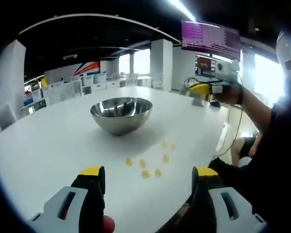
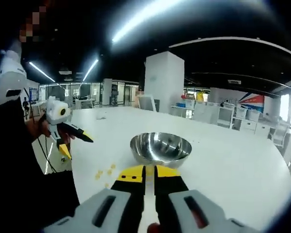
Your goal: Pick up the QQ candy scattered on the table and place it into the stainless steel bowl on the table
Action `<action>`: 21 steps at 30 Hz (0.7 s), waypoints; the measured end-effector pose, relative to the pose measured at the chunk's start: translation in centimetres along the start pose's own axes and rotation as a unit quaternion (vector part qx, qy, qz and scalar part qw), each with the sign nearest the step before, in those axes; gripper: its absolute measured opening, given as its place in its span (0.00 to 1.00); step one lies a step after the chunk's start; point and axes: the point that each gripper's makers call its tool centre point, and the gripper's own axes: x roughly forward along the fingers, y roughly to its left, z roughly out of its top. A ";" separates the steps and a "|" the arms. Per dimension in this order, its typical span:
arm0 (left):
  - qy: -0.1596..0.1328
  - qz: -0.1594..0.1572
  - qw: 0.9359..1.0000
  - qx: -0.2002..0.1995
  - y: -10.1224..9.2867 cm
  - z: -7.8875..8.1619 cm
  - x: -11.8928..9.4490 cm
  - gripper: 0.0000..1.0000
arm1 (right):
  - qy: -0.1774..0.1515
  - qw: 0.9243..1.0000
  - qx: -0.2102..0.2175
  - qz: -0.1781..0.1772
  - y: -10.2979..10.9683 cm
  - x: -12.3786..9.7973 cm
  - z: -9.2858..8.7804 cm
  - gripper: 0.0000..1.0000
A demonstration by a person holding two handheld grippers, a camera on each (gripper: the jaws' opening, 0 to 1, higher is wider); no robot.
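Several small yellow QQ candies (image 1: 145, 174) lie loose on the white table (image 1: 48, 141), just ahead of my left gripper (image 1: 149, 172), which is open with its jaws wide apart above the table's near edge. Behind them stands the stainless steel bowl (image 1: 121, 114), upright. A hand holds my right gripper (image 1: 191, 89) up in the air at the right, beyond the table's edge. In the right gripper view the right gripper (image 2: 150, 172) is shut, with nothing seen between its jaws, and points at the bowl (image 2: 160, 148). The candies (image 2: 106, 172) lie to the bowl's left, near the open left gripper (image 2: 77, 145).
The table's curved near edge runs close to the candies, with the person's dark-clad body (image 1: 276, 160) just beyond it. A wall screen (image 1: 211, 39), a white pillar (image 2: 164, 80) and rows of white chairs (image 1: 87, 82) stand far behind the table.
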 end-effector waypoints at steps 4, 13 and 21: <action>0.001 0.001 1.000 -0.003 0.3 -0.2 -0.1 0.73 | 0.014 1.000 -0.022 0.014 -1.4 2.8 1.0 0.08; -0.002 0.006 1.000 -0.006 0.8 -0.4 -0.7 0.71 | 0.079 0.993 -0.068 0.059 -3.3 10.2 0.9 0.08; -0.005 0.006 1.000 -0.008 1.0 -0.6 -1.0 0.71 | 0.134 0.980 -0.112 0.092 -3.6 15.2 0.7 0.08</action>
